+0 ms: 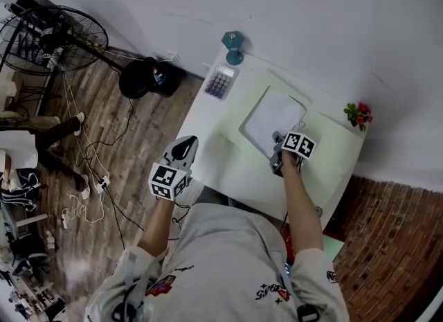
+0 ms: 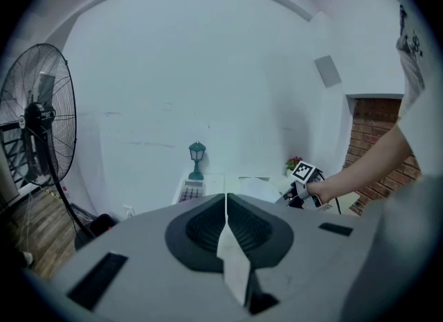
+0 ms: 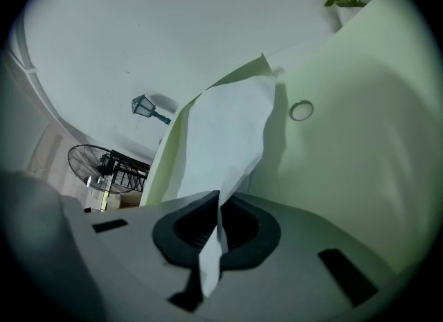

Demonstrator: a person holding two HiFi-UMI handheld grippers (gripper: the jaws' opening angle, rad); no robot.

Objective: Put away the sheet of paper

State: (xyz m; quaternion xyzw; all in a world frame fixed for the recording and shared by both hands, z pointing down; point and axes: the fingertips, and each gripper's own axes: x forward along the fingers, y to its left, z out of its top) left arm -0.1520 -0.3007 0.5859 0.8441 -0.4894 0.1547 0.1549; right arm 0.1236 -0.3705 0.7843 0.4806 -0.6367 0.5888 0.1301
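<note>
1. My right gripper (image 1: 278, 146) (image 3: 218, 199) has its fingers shut tight on the near edge of the sheet of paper (image 1: 273, 114) (image 3: 225, 133).
2. The paper is on the pale green surface (image 1: 232, 168). Its held edge is lifted up and the sheet bends.
3. My left gripper (image 1: 185, 146) (image 2: 225, 199) hangs by the left edge of the surface, well apart from the paper. Its fingers are pressed together.
4. A calculator (image 1: 220, 82) and a little teal lamp (image 1: 234, 47) sit at the far end.
5. Red flowers in a pot (image 1: 358, 114) stand at the right corner.
</note>
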